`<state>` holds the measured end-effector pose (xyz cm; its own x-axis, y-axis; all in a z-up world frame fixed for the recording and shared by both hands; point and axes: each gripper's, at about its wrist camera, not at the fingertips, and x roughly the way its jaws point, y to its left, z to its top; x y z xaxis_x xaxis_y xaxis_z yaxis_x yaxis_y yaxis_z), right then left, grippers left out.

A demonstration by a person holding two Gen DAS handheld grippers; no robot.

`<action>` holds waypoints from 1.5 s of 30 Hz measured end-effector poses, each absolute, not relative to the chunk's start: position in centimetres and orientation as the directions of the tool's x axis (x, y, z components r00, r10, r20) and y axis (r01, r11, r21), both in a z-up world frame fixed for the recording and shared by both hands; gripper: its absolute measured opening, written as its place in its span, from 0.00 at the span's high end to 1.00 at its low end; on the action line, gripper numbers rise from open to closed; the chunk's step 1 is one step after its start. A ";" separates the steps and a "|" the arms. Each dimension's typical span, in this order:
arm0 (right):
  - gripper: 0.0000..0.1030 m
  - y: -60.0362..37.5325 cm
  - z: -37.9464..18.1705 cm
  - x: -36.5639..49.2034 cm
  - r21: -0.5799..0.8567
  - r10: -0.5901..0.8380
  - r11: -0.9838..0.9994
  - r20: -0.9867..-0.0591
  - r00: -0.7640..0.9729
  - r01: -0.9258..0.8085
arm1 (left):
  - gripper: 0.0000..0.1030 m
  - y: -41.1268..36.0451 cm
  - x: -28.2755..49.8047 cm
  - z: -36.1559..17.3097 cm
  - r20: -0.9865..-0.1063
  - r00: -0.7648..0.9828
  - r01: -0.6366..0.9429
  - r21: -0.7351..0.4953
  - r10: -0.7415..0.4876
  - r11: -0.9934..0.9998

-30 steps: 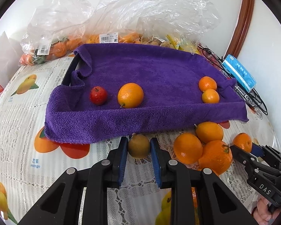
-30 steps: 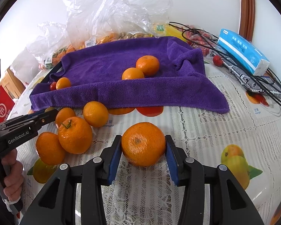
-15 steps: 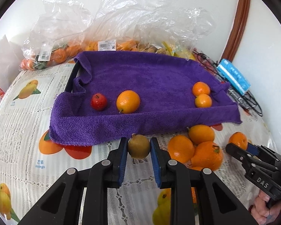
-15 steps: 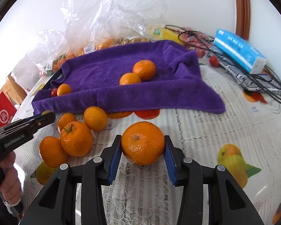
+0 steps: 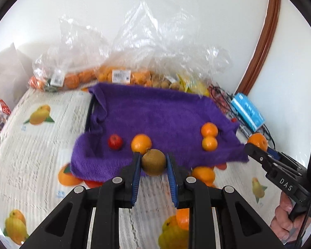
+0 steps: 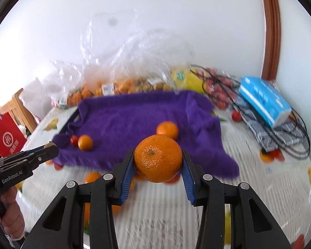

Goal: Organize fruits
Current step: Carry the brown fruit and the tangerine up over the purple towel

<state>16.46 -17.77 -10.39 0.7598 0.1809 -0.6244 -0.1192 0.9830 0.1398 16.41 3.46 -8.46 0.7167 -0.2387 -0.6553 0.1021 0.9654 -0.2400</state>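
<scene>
In the left wrist view, our left gripper (image 5: pixel 153 161) is clamped on a brownish-green fruit (image 5: pixel 153 161), held above the near edge of the purple towel (image 5: pixel 161 116). On the towel lie a small red fruit (image 5: pixel 115 142), an orange (image 5: pixel 141 143) beside it, and two oranges touching (image 5: pixel 209 136) toward the right.

In the right wrist view, our right gripper (image 6: pixel 158 159) grips a large orange (image 6: pixel 158 159) clear of the bench (image 6: pixel 259 186), in front of the towel. A blue packet (image 6: pixel 264 100) sits on the right.
</scene>
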 end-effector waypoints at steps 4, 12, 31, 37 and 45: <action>0.58 -17.2 -9.4 18.0 0.126 0.182 0.983 -0.605 0.775 -0.133 | 0.78 4.1 18.4 -7.1 -0.639 0.736 0.078 -0.248 -0.224 0.966; 0.58 -17.3 -8.3 21.5 0.143 0.185 0.982 -0.585 0.789 -0.124 | 0.78 5.0 22.3 -7.2 -0.646 0.730 0.049 -0.277 -0.223 0.960; 0.58 -17.9 -12.7 24.6 0.150 0.177 0.983 -0.628 0.758 -0.105 | 0.78 5.4 23.8 -10.2 -0.666 0.729 0.014 -0.216 -0.158 0.976; 0.58 -17.6 -13.2 24.8 0.130 0.164 0.986 -0.635 0.755 -0.104 | 0.78 5.5 23.9 -10.7 -0.676 0.718 0.009 -0.229 -0.165 0.973; 0.58 -17.4 -13.7 25.1 0.120 0.154 0.988 -0.656 0.739 -0.099 | 0.78 5.6 24.2 -10.8 -0.683 0.710 0.002 -0.243 -0.172 0.970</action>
<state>25.09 -17.36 -13.68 0.7390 0.1539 -0.6558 -0.0990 0.9878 0.1203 24.16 5.61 -10.85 0.7098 -0.1725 -0.6830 0.0023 0.9701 -0.2426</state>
